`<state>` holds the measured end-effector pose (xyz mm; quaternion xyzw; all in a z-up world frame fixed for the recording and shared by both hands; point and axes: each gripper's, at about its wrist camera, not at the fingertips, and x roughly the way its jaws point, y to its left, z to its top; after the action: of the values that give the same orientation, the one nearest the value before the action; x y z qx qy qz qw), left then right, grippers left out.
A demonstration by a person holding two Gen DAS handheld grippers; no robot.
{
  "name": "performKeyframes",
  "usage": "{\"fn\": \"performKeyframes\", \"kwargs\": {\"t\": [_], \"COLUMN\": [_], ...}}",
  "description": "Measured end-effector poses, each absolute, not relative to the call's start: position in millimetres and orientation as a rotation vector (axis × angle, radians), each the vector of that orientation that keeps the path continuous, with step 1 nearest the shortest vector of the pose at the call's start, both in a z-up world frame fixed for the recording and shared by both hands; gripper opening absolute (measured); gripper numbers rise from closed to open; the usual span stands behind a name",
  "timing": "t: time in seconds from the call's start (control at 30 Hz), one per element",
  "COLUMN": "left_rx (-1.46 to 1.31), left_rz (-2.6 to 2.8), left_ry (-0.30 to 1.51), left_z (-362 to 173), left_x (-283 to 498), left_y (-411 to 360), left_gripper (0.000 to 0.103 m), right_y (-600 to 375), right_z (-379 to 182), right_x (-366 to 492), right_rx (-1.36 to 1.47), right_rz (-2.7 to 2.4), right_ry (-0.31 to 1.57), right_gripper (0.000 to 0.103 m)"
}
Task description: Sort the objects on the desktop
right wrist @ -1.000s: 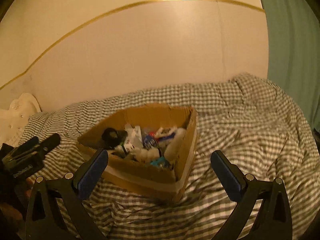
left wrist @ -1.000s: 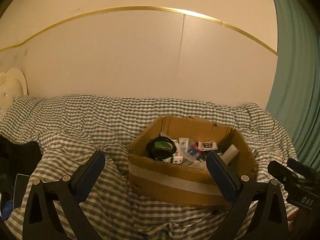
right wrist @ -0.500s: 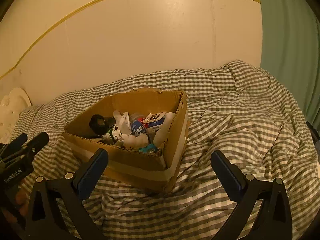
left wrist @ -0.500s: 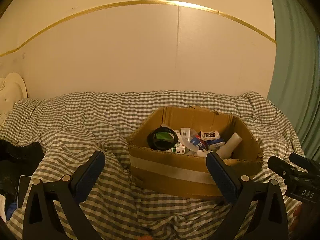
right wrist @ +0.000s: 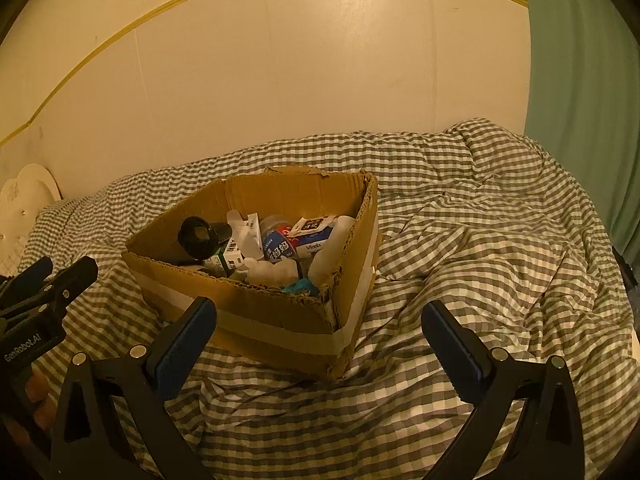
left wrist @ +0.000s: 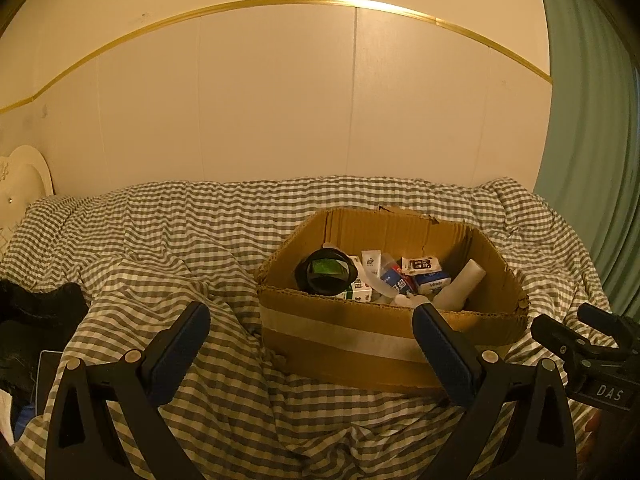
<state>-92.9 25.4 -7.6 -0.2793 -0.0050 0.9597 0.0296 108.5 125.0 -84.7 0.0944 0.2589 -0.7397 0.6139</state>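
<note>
Checked bedding [right wrist: 480,240] carries a cardboard box [left wrist: 360,344] already holding a black jar [left wrist: 326,272], cartons and a white tube [left wrist: 460,286]. Over the last second both views have drawn back and risen slightly. Left gripper [left wrist: 310,344] and right gripper [right wrist: 320,344] hover near the box, spread wide and empty, which fits either sorting done or emptying ahead.

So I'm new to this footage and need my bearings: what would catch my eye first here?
The open cardboard box sitting on the checked bedcover, crammed with small packets, a white tube and a black round thing at its left end. Next, the two grippers, left and right, both open and empty, held short of the box. Behind it all, a cream wall with a gold strip.
</note>
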Motion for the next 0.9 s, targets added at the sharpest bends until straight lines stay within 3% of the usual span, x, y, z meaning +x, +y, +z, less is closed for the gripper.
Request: {"fn": "performKeyframes", "kwargs": {"t": [0.9], "left_rx": [-0.907], "left_rz": [2.956], "left_ry": [0.011], "left_z": [-11.9], "left_x": [-94.3], "left_y": [26.9], "left_gripper": [0.103], "right_y": [122.5], "right_z": [-88.8], "right_x": [109.1], "right_rx": [0.213], "right_rz": [-1.694], "right_ry": [0.620], "right_gripper": [0.103]}}
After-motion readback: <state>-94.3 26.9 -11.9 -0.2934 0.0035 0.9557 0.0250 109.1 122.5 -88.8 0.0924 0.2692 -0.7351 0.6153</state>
